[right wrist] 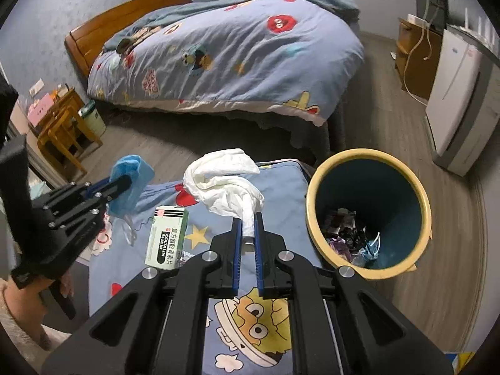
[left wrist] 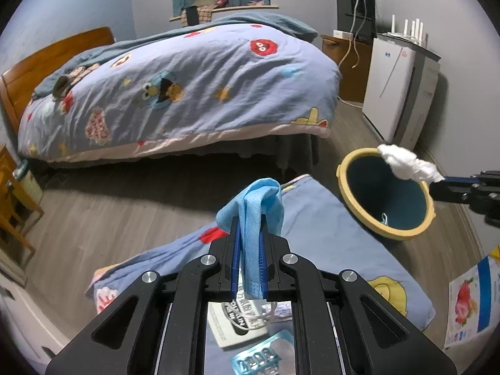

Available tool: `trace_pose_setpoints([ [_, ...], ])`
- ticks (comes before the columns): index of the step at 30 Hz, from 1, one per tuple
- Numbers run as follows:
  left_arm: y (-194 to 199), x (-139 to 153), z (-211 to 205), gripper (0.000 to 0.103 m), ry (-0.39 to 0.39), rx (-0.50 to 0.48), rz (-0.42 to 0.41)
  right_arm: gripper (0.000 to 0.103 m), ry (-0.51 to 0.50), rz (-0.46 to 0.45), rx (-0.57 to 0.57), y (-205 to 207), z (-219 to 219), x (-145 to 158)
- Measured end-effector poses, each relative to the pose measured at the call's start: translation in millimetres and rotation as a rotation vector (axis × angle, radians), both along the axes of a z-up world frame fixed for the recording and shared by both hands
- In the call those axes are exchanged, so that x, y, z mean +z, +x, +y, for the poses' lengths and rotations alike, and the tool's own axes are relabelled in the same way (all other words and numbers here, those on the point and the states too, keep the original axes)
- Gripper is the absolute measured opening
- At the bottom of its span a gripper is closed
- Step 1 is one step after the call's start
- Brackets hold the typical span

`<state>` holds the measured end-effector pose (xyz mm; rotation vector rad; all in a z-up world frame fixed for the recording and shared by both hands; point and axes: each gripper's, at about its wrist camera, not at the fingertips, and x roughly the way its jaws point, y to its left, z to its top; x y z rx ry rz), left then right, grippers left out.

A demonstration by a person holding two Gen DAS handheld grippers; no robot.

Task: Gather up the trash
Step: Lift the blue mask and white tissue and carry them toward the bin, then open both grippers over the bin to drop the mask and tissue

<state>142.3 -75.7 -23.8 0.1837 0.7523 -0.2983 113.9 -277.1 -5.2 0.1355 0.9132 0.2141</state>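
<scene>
Left gripper (left wrist: pixel 249 218) clamps a blue mask (left wrist: pixel 254 200), right gripper (right wrist: pixel 248 218) a white tissue (right wrist: pixel 225 181); only the right view shows trash inside the bin (right wrist: pixel 315 193).

Two grippers: the left gripper (left wrist: pixel 249 218) at 9 o'clock in the right wrist view, the right gripper (right wrist: pixel 247 218) at 3 o'clock in the left wrist view. One blue face mask (left wrist: pixel 256 206) held up, a second mask (right wrist: pixel 372 245) inside the bin. One white tissue wad (right wrist: pixel 228 181). One trash bin (right wrist: pixel 315 187). One medicine box (right wrist: pixel 167 239). One blister pack (left wrist: pixel 262 356). One bed (right wrist: pixel 225 62). One patterned cushion (right wrist: pixel 281 193) at 6 o'clock.
</scene>
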Motion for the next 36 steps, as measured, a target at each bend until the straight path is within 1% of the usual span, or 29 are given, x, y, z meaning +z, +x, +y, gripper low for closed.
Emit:
trace_pose_setpoints([
  [5, -1.8, -3.8, -12.6, 0.011, 0.016, -0.024, -0.003, 0.007, -0.027, 0.014, -0.004, 2.5, -8.2, -6.5],
  [8, -2.4, -7.3, -19.5, 0.011, 0.022, -0.038, 0.002, 0.007, -0.025, 0.031, -0.023, 8.3, -19.0, -13.8],
  [12, -4.9, -12.0, -31.9, 0.011, 0.038, -0.062, 0.005, 0.007, -0.047, 0.038, -0.046, 15.4, -32.5, -20.8],
  [17, -7.1, -19.5, -50.3, 0.011, 0.051, -0.087, 0.019, 0.007, -0.063, 0.05, -0.072, 22.2, -53.8, -30.1],
  [23, -10.3, -29.8, -80.0, 0.011, 0.063, -0.132, 0.034, 0.007, -0.08, 0.063, -0.121, 26.1, -89.8, -41.5],
  [28, -15.1, -35.6, -105.2, 0.011, 0.064, -0.172, 0.044, 0.007, -0.064, 0.088, -0.185, 26.0, -124.4, -52.8],
  [36, -14.2, -29.3, -139.4, 0.011, 0.035, -0.204, 0.047, 0.007, -0.031, 0.091, -0.27, 22.3, -162.2, -58.4],
])
